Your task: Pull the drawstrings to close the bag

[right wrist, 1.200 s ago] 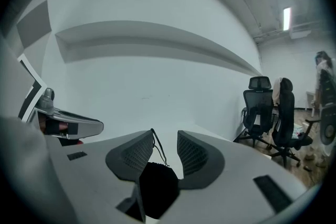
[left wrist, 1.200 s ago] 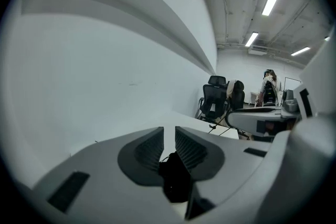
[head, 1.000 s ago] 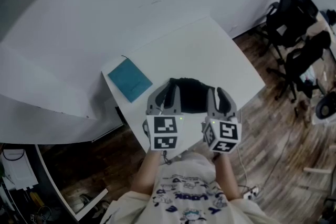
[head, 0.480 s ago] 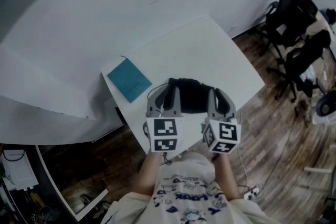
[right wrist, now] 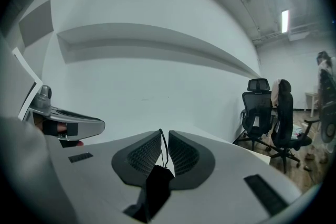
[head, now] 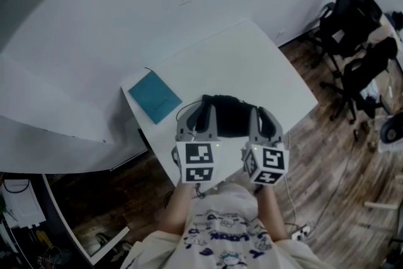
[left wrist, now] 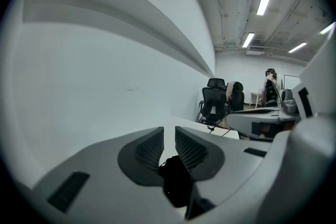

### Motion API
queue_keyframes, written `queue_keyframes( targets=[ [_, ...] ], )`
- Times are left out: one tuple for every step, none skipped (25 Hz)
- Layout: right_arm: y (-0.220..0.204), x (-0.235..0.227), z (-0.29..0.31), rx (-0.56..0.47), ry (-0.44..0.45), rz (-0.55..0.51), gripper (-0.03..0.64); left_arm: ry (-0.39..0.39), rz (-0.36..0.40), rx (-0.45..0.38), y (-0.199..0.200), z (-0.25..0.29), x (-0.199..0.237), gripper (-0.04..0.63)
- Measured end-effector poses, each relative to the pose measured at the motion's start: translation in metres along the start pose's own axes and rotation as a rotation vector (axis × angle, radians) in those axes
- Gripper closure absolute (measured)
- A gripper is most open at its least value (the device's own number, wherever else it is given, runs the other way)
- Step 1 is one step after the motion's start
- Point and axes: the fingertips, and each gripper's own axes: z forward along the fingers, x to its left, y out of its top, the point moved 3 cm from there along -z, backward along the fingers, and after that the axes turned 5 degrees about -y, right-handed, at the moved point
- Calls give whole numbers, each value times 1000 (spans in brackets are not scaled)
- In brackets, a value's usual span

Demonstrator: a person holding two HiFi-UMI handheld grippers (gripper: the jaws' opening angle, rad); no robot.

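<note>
On the desk [head: 252, 66], the black bag [head: 228, 111] looks soft and light; right gripper [right wrist: 164, 134] jaws pinch its thin drawstring [right wrist: 163, 147], the proper hold, while left gripper [left wrist: 169, 129] jaws clamp its fabric

Left gripper [head: 203, 104] and right gripper [head: 261, 111]: a matching pair with pale grey moulded shells, broad and rounded, each narrowing to two curved jaws. The inner jaw faces are lined with dark grey ribbed pads [left wrist: 151, 148], set in darker, teardrop-shaped surrounds. Small dark rectangular slots [right wrist: 265, 192] are sunk into the upper shell on either side. Each gripper carries a white cube [head: 199, 162] at its rear end, its faces printed with black square markers. Person: white T-shirt [head: 221, 231] with short sleeves and a blue cartoon print and lettering across the chest.
</note>
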Motion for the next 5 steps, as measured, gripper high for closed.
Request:
queue_keyframes(
  targets=[
    [0,0,0,-2,-1,-3,574,0,0,0,0,0,0,531],
    [0,-1,1,-2,-2,-5,574,1,1,0,0,1,1,531],
    [0,-1,1,-2,-2,-8,574,2,2,1,0,1,1,531],
    [0,-1,1,-3,-3,-11,574,2,2,1,0,1,1,531],
    [0,-2,2,-4,-3,-14,574,3,3,2,-1,2,1,531]
  ],
)
